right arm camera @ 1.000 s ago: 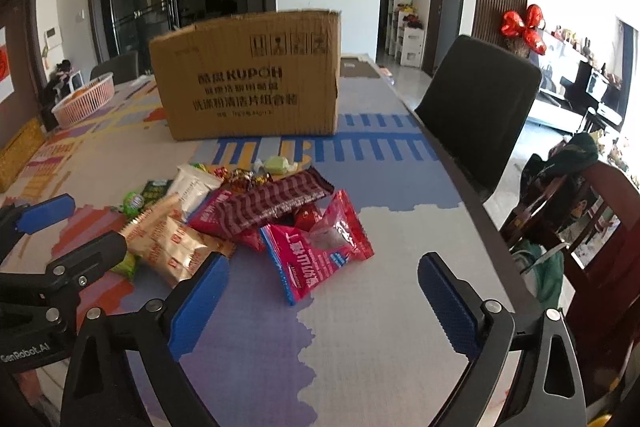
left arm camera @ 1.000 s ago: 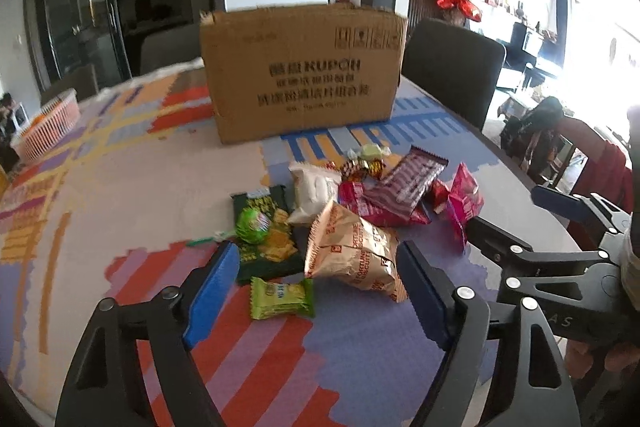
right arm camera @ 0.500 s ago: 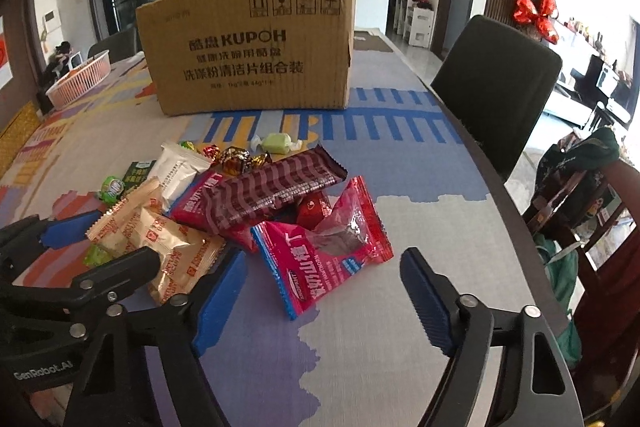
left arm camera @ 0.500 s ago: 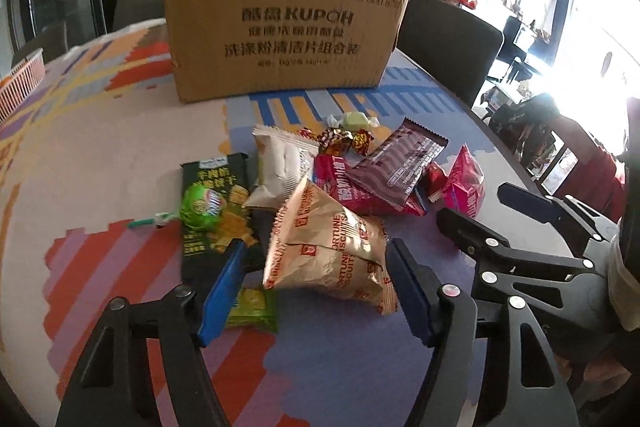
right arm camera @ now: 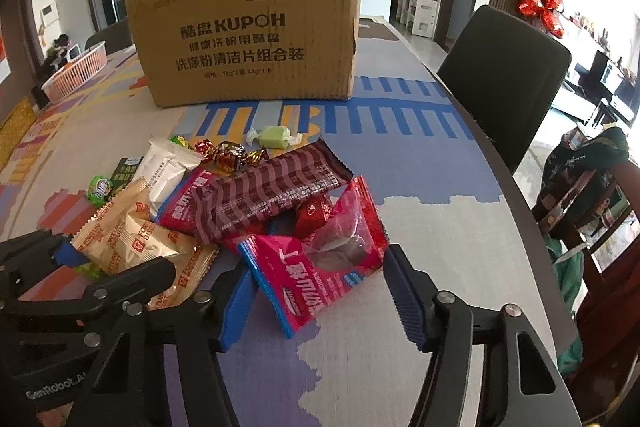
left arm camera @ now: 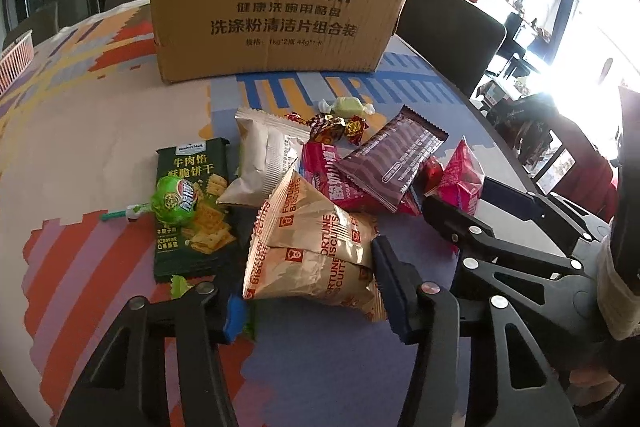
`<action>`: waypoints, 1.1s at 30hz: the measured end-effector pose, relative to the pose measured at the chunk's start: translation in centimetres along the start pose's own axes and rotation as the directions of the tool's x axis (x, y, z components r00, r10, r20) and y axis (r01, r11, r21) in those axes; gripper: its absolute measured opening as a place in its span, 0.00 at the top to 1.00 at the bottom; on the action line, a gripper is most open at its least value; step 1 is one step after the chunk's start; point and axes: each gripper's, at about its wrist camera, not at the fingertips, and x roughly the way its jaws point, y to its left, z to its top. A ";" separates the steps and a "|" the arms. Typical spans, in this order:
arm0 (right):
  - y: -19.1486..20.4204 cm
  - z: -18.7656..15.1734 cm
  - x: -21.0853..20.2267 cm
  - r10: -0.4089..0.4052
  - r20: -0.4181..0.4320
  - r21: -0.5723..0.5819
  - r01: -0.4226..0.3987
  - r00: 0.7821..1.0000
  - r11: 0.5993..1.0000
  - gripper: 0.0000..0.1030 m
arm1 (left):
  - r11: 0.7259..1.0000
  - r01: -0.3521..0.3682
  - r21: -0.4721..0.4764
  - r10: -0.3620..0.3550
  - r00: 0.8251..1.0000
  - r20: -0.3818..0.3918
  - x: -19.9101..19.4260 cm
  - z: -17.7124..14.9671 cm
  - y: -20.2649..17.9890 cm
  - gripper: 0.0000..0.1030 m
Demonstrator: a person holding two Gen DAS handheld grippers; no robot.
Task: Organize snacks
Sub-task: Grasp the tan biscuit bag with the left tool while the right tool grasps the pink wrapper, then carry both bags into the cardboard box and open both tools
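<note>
We had the left gripper (left arm camera: pixel 310 301) tipped down over the near edge of the snack pile, its jaws closing around the gold biscuit bag (left arm camera: pixel 316 251); the right pad seemed to touch the bag's edge, but the left pad was partly hidden by the bag, so we could not tell whether it was pinched yet. The right gripper (right arm camera: pixel 320 291), just to the right of the left one, was closing as well, with the pink pouch (right arm camera: pixel 320 267) between its pads and a sliver of gap showing on each side, so nothing was held there. To do this step well, we judged that each gripper should catch only its own packet near the crimped seam, squeeze gently because the bags are puffy and slippery, and lift straight up so neighbours did not drag along; the two grippers sat close together and could have bumped. Ahead of both grippers stood one cardboard box (right arm camera: pixel 248 35) on the worktop (right arm camera: pixel 420 195), presumably where the snacks belong. Counting beyond the fingertips, we saw one gold bag, one pink pouch, one brown striped bar (right arm camera: pixel 268 191), one pink packet under it, one white packet (left arm camera: pixel 266 155), one dark green cracker pack (left arm camera: pixel 192 211), one green lollipop (left arm camera: pixel 174 201), one pale green candy (right arm camera: pixel 276 137), a red-wrapped sweet (right arm camera: pixel 314 213) and a few foil candies (left arm camera: pixel 336 127), too bunched to number.
</note>
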 end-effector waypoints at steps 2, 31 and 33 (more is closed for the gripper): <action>0.0 0.0 0.1 -0.006 0.000 -0.001 0.006 1.000 1.000 0.47 | 1.000 0.000 0.001 0.000 1.000 0.001 0.0 0.0 0.0 0.50; 1.0 1.5 -6.5 0.090 0.135 -0.039 -0.086 0.987 0.996 0.54 | 0.995 -0.091 0.040 0.080 0.974 0.214 -7.1 2.6 -0.9 0.66; 1.2 2.1 -7.0 0.090 0.158 -0.051 -0.083 0.983 0.995 0.54 | 0.994 -0.097 0.046 0.083 0.968 0.237 -7.6 3.1 -0.9 0.66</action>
